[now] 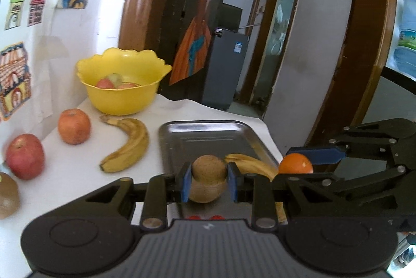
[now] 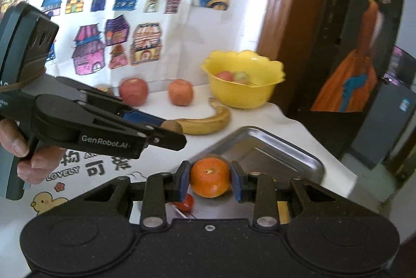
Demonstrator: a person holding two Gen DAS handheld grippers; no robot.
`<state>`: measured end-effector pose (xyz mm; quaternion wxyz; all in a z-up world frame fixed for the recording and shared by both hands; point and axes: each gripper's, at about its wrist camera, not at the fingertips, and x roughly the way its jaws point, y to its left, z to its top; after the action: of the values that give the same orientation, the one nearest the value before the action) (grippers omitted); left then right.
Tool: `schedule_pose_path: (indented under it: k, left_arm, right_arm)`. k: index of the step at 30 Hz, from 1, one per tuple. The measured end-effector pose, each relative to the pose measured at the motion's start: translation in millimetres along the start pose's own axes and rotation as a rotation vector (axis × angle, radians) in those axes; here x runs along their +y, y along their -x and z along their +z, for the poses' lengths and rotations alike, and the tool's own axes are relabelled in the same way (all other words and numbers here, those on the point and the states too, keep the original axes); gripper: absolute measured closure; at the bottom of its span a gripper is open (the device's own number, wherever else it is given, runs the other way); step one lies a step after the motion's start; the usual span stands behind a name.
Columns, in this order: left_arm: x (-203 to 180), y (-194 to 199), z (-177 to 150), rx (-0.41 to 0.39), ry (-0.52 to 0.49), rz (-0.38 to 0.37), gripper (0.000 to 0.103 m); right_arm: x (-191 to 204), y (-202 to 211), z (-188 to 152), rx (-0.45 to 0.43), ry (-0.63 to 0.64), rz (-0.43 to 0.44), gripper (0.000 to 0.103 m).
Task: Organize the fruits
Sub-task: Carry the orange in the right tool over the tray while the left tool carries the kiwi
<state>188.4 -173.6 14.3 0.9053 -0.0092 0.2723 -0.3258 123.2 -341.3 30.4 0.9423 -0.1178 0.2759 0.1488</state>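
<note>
two tools, two fruits
left tool (image 1: 209, 180) grips a kiwi (image 1: 208, 175), right tool (image 2: 209, 180) grips an orange (image 2: 210, 178); apples (image 1: 114, 82) sit in the yellow bowl (image 1: 122, 98).

Children's drawings (image 2: 124, 25) of houses and cartoon figures cover the white wall. A dark painted panel (image 1: 197, 25) leans beside the brown door frame (image 1: 364, 44). At far right, probably a water bottle (image 1: 407, 31).

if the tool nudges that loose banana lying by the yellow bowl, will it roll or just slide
The banana will probably slide or pivot rather than roll, since it lies curved and flat on the table. Its brown-blotched skin suggests soft, easily bruised flesh.
</note>
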Motion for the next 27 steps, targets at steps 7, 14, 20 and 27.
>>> schedule_pose_path:
  k: [7, 14, 20, 27]
  left_arm:
    - [-22, -14, -8, 0.013, 0.007, -0.031, 0.072]
    - [-38, -28, -25, 0.032, 0.011, 0.003, 0.072]
    - [-42, -37, -38, 0.047, 0.014, 0.037, 0.072]
    - [-42, -46, -45, 0.076, -0.002, 0.057, 0.072]
  right_arm:
    - [-22, 15, -21, -0.004, -0.042, -0.045, 0.068]
    - [-34, 14, -42, -0.006, -0.062, -0.075, 0.068]
    - [-36, 0, -56, -0.011, -0.052, -0.089, 0.068]
    - [-40, -18, -68, -0.009, -0.054, -0.09, 0.069]
